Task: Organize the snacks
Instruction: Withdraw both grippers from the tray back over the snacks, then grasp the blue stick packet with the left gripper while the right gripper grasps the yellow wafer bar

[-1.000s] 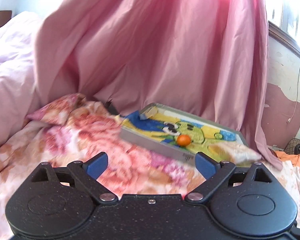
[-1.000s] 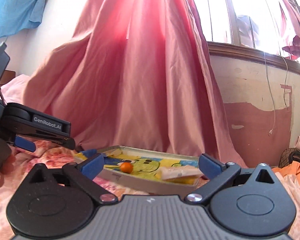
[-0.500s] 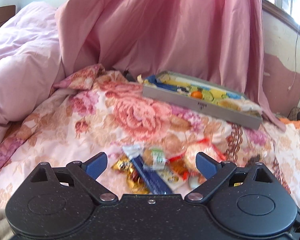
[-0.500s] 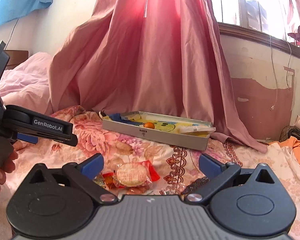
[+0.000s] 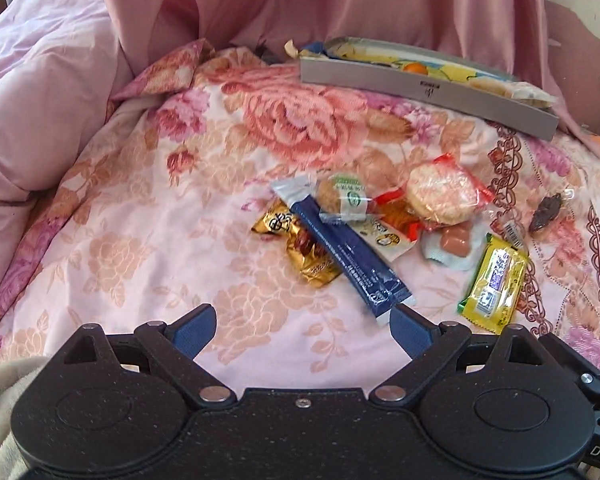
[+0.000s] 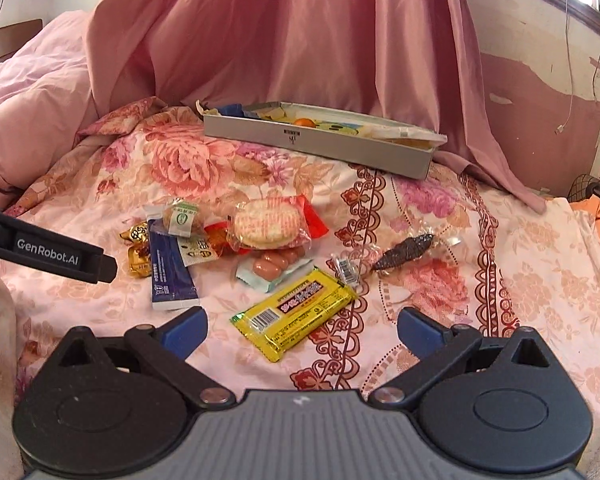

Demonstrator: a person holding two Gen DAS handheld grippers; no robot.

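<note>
On the floral bedspread [image 6: 520,280] lies a heap of wrapped snacks: a navy stick pack [image 5: 350,252], a round rice cracker [image 6: 267,224], a yellow bar [image 6: 296,310]. Behind them sits a grey tray [image 6: 320,144] holding an orange ball [image 6: 304,122]. Only the right view shows the left claw [image 6: 108,268] from the side. The right claw [image 6: 302,326] and the left claw both hover wide and empty.

A home bedroom was indicated: a floral bedsheet [image 6: 440,216] was spread over a bed, a pink duvet [image 5: 40,92] was bunched alongside, and a pink curtain [image 6: 300,28] was hung beneath a window.
</note>
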